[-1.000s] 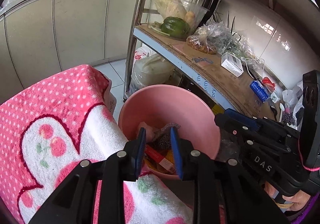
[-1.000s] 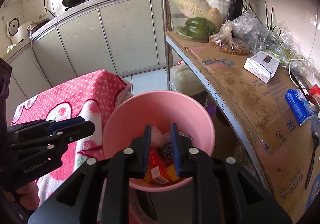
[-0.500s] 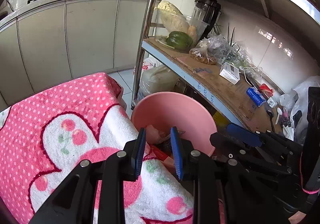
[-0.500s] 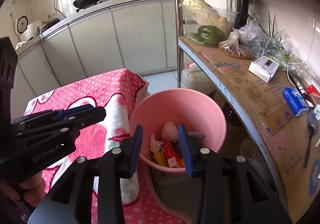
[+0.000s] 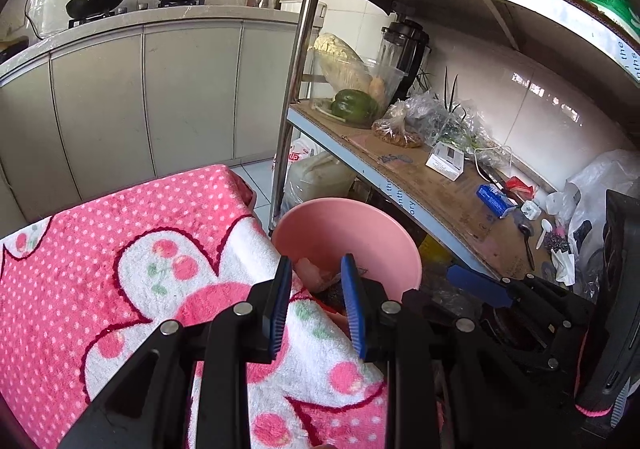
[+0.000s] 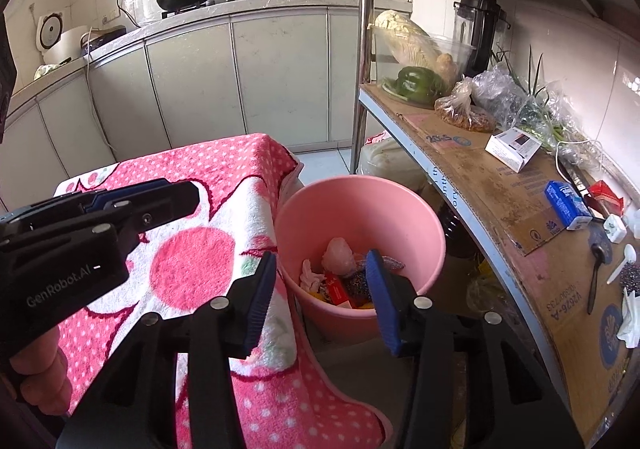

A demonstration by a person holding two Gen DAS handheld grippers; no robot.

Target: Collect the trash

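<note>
Kitchen floor beside towel; pink bin of trash just beyond both empty, parted claws.

Pink bucket beside pink white-dotted towel; blue-padded tongs.

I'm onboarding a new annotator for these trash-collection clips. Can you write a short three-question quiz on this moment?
1. True or false: the right tool is clamped on a piece of trash.
2. Where does the pink bin stand? A) on the towel-covered table B) on the floor between the table and the metal shelf C) on the counter
3. Fill in: the vegetable in the clear tub on the shelf, beside the cabbage, is a green ____.

Key: 1 false, its jaws stand apart with nothing between them; 2 B; 3 pepper.
</note>
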